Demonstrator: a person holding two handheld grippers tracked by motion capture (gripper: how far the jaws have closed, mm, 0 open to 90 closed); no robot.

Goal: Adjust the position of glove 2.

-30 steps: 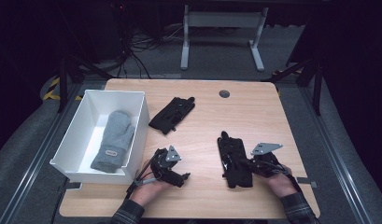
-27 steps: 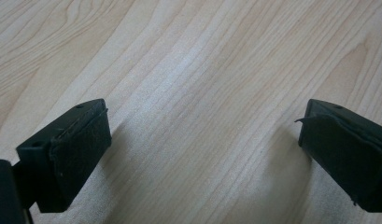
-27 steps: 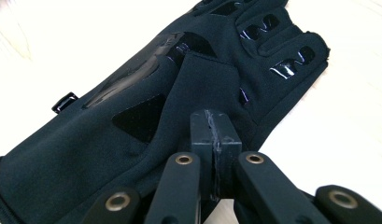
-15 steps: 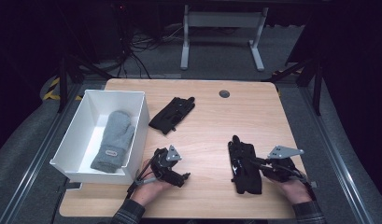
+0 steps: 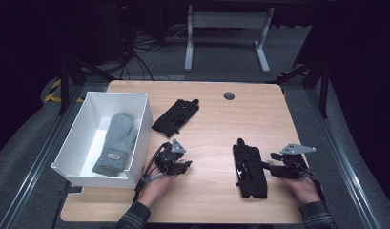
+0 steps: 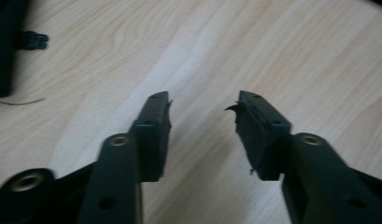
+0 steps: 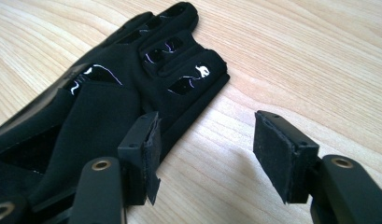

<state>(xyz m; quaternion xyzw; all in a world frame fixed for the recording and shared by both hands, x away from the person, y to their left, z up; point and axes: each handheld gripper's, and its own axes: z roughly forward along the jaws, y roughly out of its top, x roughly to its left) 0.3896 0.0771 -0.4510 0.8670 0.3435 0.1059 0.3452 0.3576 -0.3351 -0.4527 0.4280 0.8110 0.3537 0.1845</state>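
High view: two black gloves are counted on the table (image 5: 278,109), one (image 5: 250,168) just left of the right gripper (image 5: 271,168) and the other (image 5: 176,116) beyond the left gripper (image 5: 185,166); one grey mitten (image 5: 115,144), with a small unreadable label, is seen in the white bin (image 5: 78,167). Right jaws have just been opening and are spread, the glove released beside them. Left jaws have just been closing yet are parted over bare wood.
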